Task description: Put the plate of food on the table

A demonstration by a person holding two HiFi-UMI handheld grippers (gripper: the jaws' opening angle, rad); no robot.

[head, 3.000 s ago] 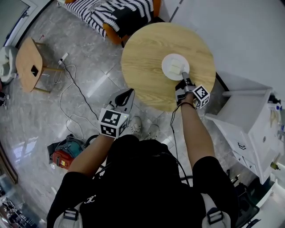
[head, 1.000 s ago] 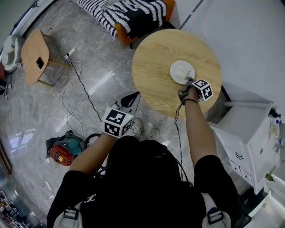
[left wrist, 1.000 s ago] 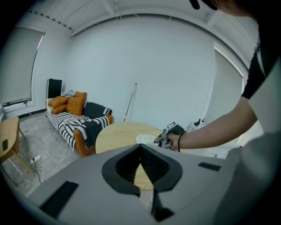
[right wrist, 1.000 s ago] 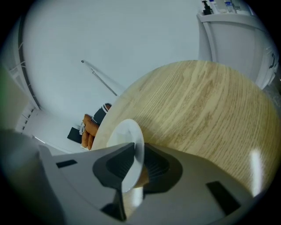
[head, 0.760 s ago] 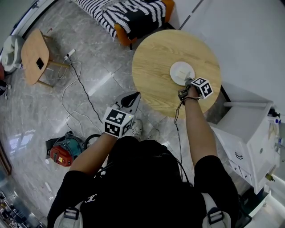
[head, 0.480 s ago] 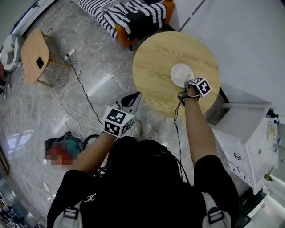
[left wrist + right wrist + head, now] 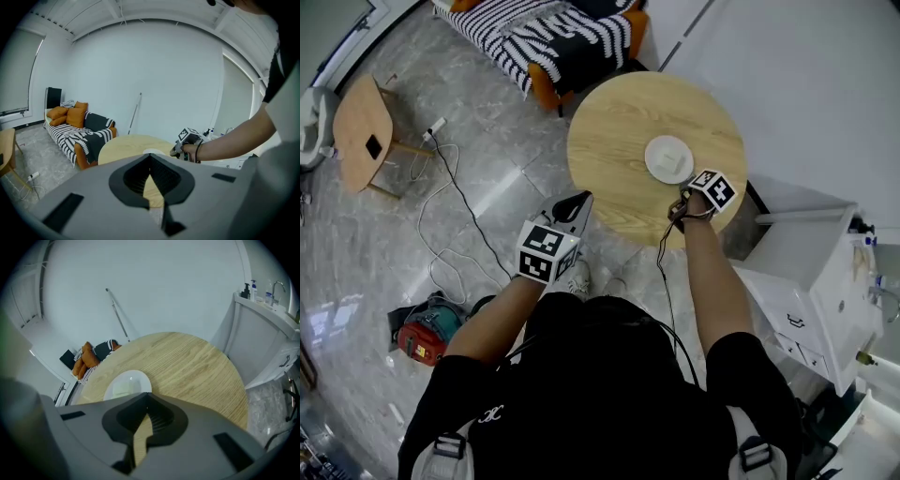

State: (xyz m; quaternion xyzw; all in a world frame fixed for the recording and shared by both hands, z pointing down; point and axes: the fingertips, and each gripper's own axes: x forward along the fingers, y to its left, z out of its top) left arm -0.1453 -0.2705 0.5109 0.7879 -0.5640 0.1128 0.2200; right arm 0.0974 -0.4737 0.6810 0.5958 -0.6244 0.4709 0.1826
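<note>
The plate of food [image 7: 668, 159] sits flat on the round desk [image 7: 605, 155], so I'd call it placed. The right gripper [image 7: 694, 183], pressed together on nothing just beside the rim, should back straight off without nudging it. The left gripper [image 7: 574, 202], likewise closed and empty, hangs off the desk.

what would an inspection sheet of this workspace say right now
surface: round wooden table, holds only the plate
job's things: plate of food sits flat on the table
clutter: nothing seen on the table
grippers: left gripper shut, empty, over the floor; right gripper shut, empty, just short of the plate
cables: floor cable lies loose; wrist cable hangs under the right arm
surroundings: striped sofa, side table, white cabinet
</note>
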